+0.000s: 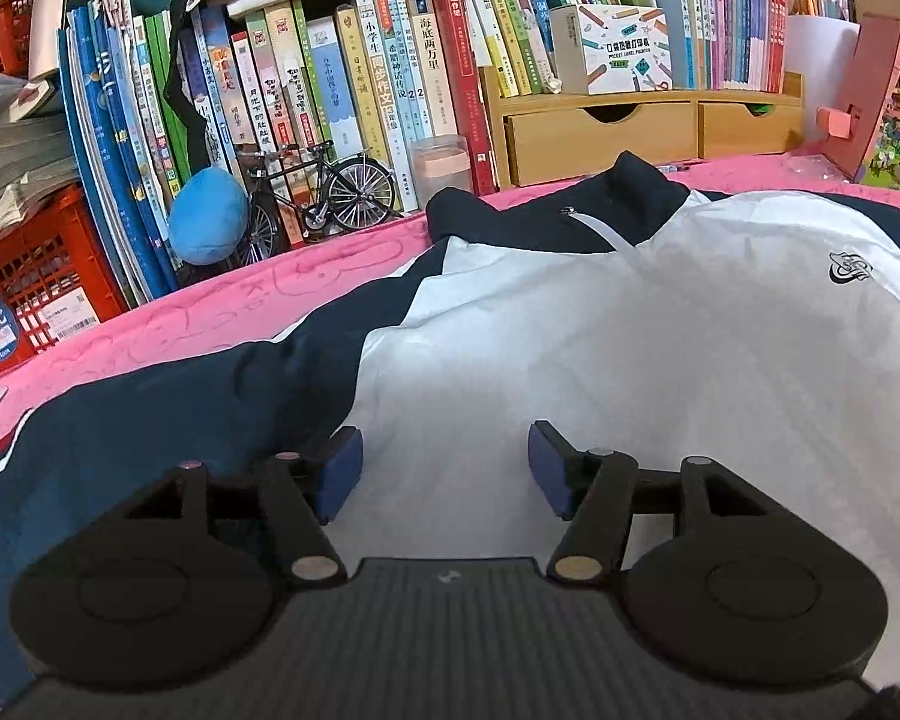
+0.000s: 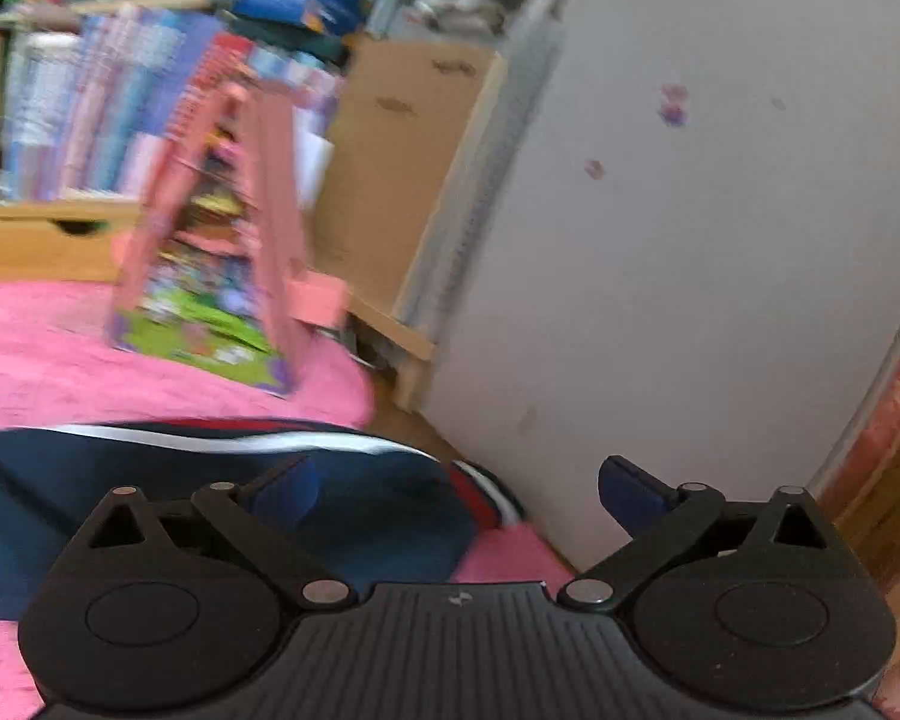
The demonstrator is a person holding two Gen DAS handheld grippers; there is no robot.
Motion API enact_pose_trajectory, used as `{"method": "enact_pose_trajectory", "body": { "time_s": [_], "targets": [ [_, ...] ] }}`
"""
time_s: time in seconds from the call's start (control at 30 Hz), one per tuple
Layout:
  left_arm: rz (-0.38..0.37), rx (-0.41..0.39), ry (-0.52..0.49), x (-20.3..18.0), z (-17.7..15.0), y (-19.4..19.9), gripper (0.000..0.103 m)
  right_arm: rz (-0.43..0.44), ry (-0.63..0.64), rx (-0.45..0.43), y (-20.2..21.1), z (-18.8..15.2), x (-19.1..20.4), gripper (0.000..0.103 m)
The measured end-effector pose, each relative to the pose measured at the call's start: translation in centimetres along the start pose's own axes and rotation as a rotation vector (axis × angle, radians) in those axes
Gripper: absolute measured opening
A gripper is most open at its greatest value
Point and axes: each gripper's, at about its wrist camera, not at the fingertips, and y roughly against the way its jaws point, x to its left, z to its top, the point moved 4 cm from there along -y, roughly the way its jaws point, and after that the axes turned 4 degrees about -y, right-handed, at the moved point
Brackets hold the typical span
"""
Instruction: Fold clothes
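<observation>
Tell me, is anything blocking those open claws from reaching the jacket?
Nothing visible. The left hand-held gripper is open directly over the jacket. The right hand-held gripper is open above its navy sleeve, with no object between.

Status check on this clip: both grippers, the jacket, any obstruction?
Left gripper open, empty, over the white front of the navy-and-white zip jacket. Right gripper open, empty, at its red-and-white striped cuff. Jacket flat on pink quilt, unfolded. Nothing blocking.
</observation>
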Motion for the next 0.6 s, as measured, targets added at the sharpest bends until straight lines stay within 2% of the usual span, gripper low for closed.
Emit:
{"method": "enact_pose_trajectory", "body": {
  "time_s": [0.1,0.17,0.3,0.4,0.47,0.5,0.53,0.57,0.6],
  "targets": [
    [0.012,-0.003,-0.018,-0.2,0.0,0.0,0.061,0.156,0.009,0.011,0.2,0.5,2.9,0.099],
    [0.017,-0.003,-0.024,-0.3,0.0,0.0,0.061,0.229,-0.016,0.095,-2.0,0.5,5.6,0.095],
    [0.017,-0.001,-0.019,-0.2,0.0,0.0,0.063,0.375,-0.068,0.263,-6.2,0.5,11.1,0.095],
    [0.012,0.0,-0.012,-0.1,0.0,0.0,0.063,0.425,-0.055,0.411,-8.2,-1.1,14.1,0.102],
    [0.009,0.001,-0.007,-0.1,0.0,0.0,0.063,0.416,0.006,0.376,-7.4,-1.6,15.0,0.095],
    [0.007,0.001,-0.005,-0.1,0.0,0.0,0.063,0.419,0.015,0.351,-6.7,-1.6,15.0,0.081],
    [0.007,0.001,-0.004,-0.1,0.0,0.0,0.063,0.421,0.024,0.326,-6.1,-1.7,14.9,0.044],
    [0.006,0.001,-0.005,-0.1,0.0,0.0,0.063,0.422,0.021,0.312,-5.8,-1.6,14.7,0.011],
    [0.004,0.001,-0.006,0.0,0.0,0.0,0.063,0.42,0.008,0.307,-5.9,-1.5,14.4,0.004]
  ]
}}
